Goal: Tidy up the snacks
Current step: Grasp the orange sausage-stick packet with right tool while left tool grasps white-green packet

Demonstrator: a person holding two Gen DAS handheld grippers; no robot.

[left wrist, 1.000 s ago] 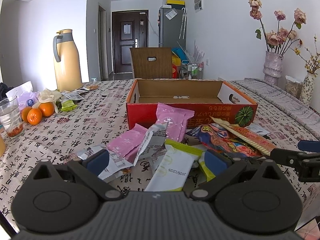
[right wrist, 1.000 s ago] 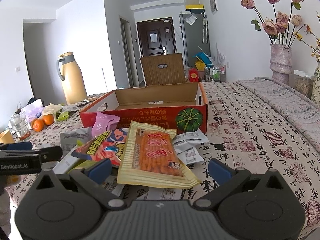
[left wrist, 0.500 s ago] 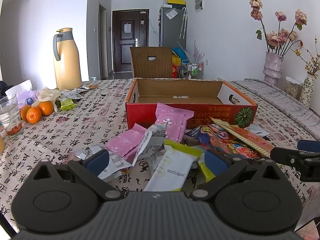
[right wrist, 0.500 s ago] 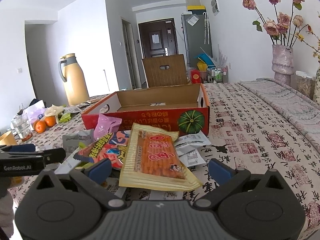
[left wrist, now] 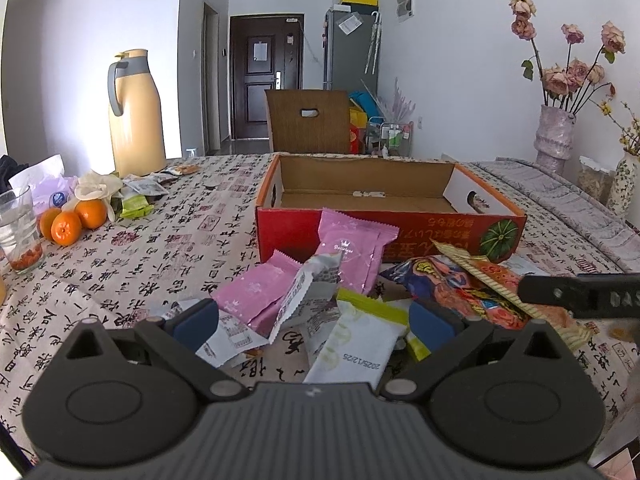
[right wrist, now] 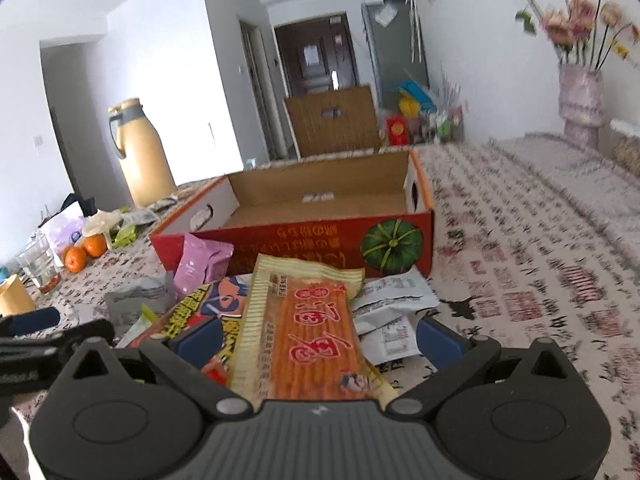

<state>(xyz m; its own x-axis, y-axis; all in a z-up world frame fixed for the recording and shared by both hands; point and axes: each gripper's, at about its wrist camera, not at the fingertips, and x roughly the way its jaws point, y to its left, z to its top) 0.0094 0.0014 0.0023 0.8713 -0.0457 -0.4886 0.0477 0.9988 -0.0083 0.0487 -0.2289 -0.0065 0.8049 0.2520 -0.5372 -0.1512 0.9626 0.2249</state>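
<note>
right gripper (right wrist: 318,340) is closing in over the orange snack packet (right wrist: 316,336), fingers wide, nothing gripped; left gripper (left wrist: 314,320) is hovering, wide, empty; grasp looks imminent; red box (right wrist: 304,240) still empty.

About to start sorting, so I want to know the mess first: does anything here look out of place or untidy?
Yes. The snack packets lie in a loose, overlapping heap on the tablecloth before the red box, which looks empty. Nothing looks spilled or torn.
</note>
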